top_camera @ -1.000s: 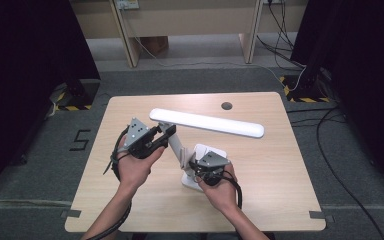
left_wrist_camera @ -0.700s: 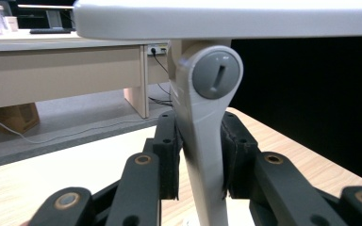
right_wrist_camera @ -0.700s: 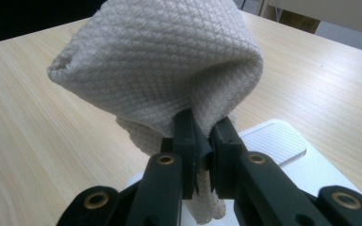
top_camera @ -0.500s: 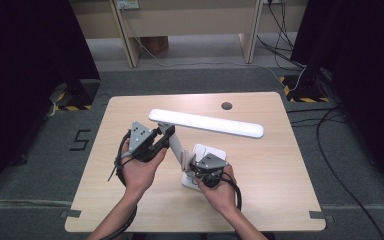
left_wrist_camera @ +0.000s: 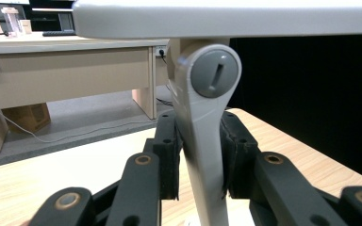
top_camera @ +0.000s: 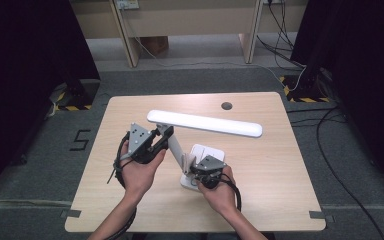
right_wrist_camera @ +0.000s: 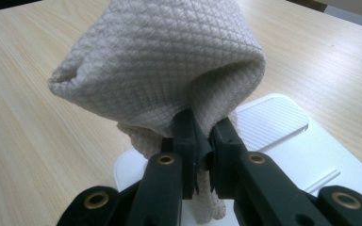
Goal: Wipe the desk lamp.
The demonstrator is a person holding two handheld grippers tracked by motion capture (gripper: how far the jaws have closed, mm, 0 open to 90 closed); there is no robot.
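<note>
Clerk: White plastic desk lamp (top_camera: 205, 123), standing mid-table (top_camera: 280, 170): flat base, jointed grey-white stem, long bar head level above.

Checker: Handling?

Clerk: Stiff and probably light, though top-heavy; best held low on the stem. Left gripper (left_wrist_camera: 200, 155) has its jaws closed on that stem just under the hinge.

Checker: And the cloth?

Clerk: Cream quilted cloth (right_wrist_camera: 160, 70), soft and bunched, pinched tight by the right gripper (right_wrist_camera: 202, 141) over the lamp base.
</note>
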